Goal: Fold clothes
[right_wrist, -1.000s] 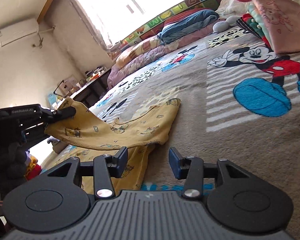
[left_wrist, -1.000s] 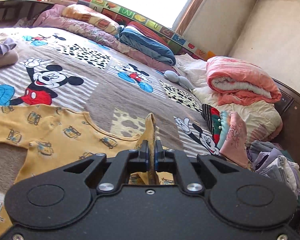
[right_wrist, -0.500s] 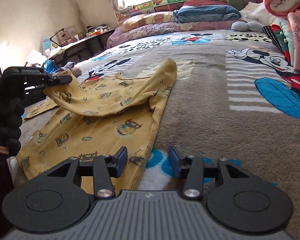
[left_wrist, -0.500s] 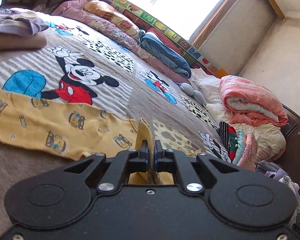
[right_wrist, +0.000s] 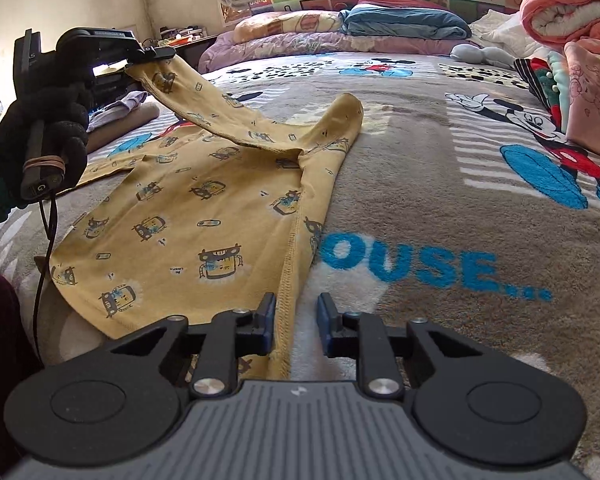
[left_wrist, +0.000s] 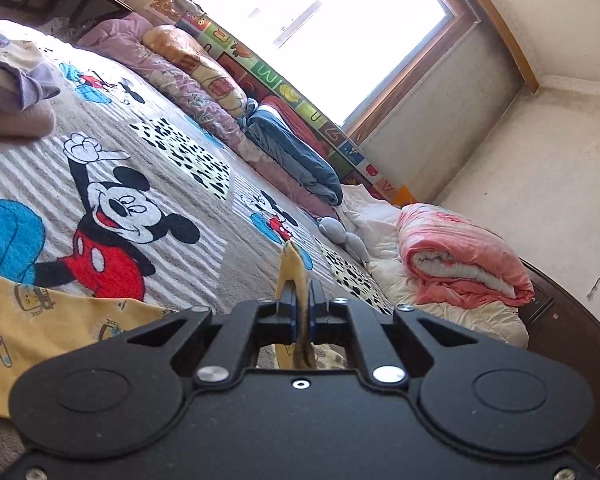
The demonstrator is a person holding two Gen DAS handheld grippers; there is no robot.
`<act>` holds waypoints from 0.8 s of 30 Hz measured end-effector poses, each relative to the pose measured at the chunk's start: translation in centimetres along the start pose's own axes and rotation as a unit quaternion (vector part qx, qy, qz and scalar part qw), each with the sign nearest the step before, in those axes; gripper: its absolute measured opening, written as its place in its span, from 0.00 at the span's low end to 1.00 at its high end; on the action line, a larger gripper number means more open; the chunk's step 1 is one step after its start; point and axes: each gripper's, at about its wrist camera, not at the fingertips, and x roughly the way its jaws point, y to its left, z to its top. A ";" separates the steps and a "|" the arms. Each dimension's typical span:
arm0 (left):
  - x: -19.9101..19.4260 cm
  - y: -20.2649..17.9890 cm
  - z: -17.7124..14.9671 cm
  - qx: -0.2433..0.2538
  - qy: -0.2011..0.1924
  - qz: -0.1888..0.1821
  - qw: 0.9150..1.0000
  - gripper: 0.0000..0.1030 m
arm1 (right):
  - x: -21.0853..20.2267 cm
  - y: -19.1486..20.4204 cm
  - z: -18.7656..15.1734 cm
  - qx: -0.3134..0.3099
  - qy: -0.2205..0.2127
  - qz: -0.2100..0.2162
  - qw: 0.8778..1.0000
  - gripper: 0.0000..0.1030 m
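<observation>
A yellow child's garment (right_wrist: 172, 216) with small robot prints lies spread on the bed blanket. My left gripper (left_wrist: 299, 300) is shut on the end of one sleeve (left_wrist: 294, 270). In the right wrist view that left gripper (right_wrist: 156, 54), held by a black-gloved hand (right_wrist: 44, 128), lifts the sleeve (right_wrist: 204, 108) up and over the garment's body. My right gripper (right_wrist: 294, 312) is open, low over the garment's stitched right edge (right_wrist: 290, 276), with nothing between its fingers. The garment's lower part (left_wrist: 32, 332) shows at the left in the left wrist view.
A Mickey Mouse blanket (right_wrist: 440, 184) covers the bed. Folded clothes (right_wrist: 580, 92) lie at the right, a rolled pink quilt (left_wrist: 460, 264) beyond them. Pillows and a blue quilt (left_wrist: 296, 156) line the window side. A purple and beige clothes pile (left_wrist: 16, 96) sits at the far left.
The left gripper has carried the sleeve higher and further across the garment. The right gripper has swung down and closer to the garment's right edge, still open.
</observation>
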 end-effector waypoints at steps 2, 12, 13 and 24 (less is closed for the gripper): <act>0.3 -0.1 0.3 0.002 -0.001 -0.005 1.000 0.03 | -0.1 0.6 0.1 -0.008 -0.005 -0.006 1.000 0.07; 1.6 -0.4 2.1 0.009 -0.010 -0.024 1.000 0.03 | -0.3 2.5 1.3 -0.020 -0.011 -0.001 1.000 0.07; 1.4 -0.3 2.3 0.009 -0.013 -0.025 1.000 0.03 | -0.3 2.7 1.4 -0.021 -0.011 0.000 1.000 0.07; 1.0 0.4 3.3 -0.006 -0.027 -0.029 0.999 0.03 | 0.4 5.8 2.5 -0.054 -0.003 -0.005 0.999 0.07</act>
